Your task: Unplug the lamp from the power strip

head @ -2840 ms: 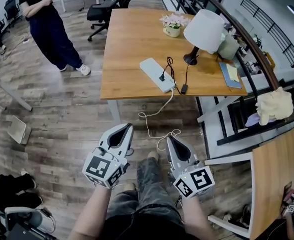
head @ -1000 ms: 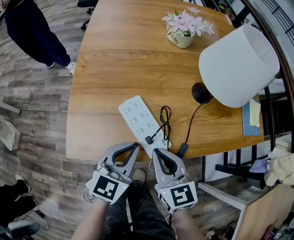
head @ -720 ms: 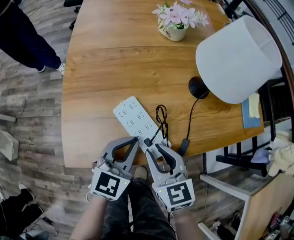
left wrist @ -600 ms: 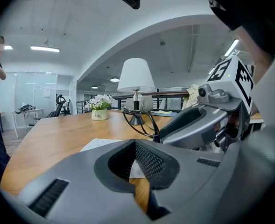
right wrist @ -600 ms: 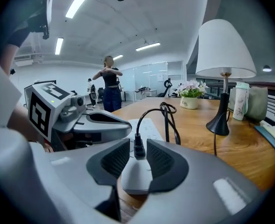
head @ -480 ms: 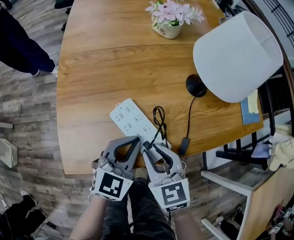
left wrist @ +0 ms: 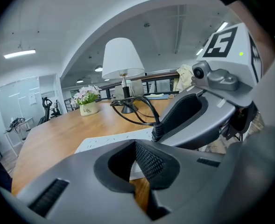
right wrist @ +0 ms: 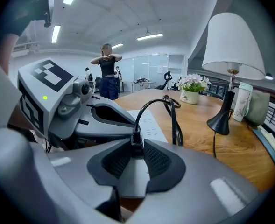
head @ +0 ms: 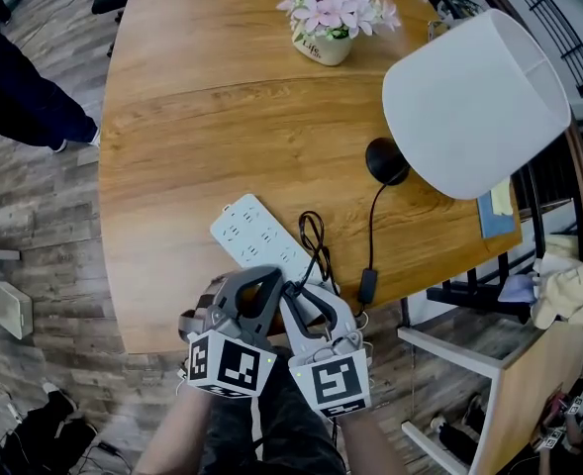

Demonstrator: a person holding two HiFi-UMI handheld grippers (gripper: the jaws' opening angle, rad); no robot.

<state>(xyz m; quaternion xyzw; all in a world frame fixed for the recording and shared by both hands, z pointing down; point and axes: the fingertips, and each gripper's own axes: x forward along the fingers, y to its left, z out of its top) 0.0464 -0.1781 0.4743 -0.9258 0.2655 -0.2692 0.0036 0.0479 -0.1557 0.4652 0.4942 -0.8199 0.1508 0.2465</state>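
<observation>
**Squarely on the plug [right wrist: 136, 138] — both tips at the strip's near end**

Grips the black plug in the right hand-held gripper [head: 293, 291], jaws just lately closing a little, pads against its two sides. Stands seated in the near end of the white power strip [head: 251, 237], right at those tips. Holds the left hand-held gripper [head: 269, 275] just to the left, jaws together on nothing, tips over the same end. Beyond both, looped black cord [head: 315, 234] on the wooden counter [head: 202, 117]; further ahead and rightward — the lamp [head: 474, 102], upright, well apart.
</observation>
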